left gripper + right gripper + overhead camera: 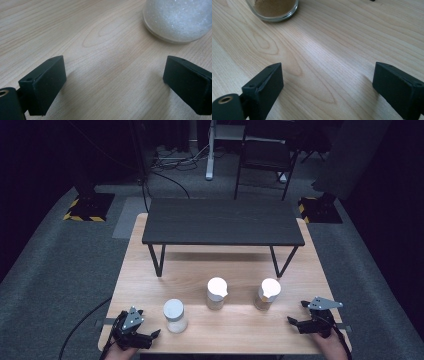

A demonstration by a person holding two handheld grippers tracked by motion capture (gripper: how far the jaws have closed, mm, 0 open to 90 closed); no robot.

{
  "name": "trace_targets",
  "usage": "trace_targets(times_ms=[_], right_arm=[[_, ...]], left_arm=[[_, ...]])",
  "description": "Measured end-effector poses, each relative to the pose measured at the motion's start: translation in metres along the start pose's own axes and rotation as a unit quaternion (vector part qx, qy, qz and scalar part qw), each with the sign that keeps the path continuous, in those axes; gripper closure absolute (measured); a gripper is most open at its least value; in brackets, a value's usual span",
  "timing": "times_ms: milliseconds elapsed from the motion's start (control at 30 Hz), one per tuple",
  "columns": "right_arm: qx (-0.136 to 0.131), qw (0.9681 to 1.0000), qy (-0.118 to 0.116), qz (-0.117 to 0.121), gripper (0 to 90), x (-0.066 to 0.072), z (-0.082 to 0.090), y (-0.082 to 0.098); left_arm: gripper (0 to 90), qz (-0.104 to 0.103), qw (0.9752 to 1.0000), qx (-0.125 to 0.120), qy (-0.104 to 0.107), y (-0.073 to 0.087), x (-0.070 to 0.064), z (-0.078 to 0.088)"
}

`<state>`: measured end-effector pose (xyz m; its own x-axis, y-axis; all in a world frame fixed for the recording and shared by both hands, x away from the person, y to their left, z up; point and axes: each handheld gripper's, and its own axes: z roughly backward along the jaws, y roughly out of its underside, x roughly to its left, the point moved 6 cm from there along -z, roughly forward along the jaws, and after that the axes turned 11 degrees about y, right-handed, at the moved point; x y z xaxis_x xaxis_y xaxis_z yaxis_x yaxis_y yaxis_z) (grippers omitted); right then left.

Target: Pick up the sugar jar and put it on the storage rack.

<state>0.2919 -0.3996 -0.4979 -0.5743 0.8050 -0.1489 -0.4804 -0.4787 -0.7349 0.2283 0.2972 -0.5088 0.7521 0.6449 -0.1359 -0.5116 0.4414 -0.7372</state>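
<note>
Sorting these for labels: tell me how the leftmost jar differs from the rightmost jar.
The leftmost jar holds white grains; the rightmost jar holds brown powder. The leftmost jar has a flat round lid, while the rightmost jar's lid has a small spout. The leftmost stands nearer the table's front edge. Both are upright, clear, white-lidded.

- I see three white-lidded jars in a row on the table.
- My left gripper and right gripper rest at the near corners, jaws parted, empty.
- A black shelf stands behind.

White-lidded jar upright, near table's front-left edge.
</note>
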Motion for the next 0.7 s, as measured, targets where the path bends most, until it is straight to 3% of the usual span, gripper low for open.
trace_targets(times_ms=[400,700], right_arm=[[0.000,1.0000,0.000,0.000,9.5,0.000,0.000,0.000],[0.000,1.0000,0.000,0.000,9.5,0.000,0.000,0.000]], left_arm=[[6.3,0.001,1.0000,-0.003,0.004,0.001,0.000,0.002],[5.6,0.002,0.9985,-0.054,-0.005,0.005,-0.004,0.012]])
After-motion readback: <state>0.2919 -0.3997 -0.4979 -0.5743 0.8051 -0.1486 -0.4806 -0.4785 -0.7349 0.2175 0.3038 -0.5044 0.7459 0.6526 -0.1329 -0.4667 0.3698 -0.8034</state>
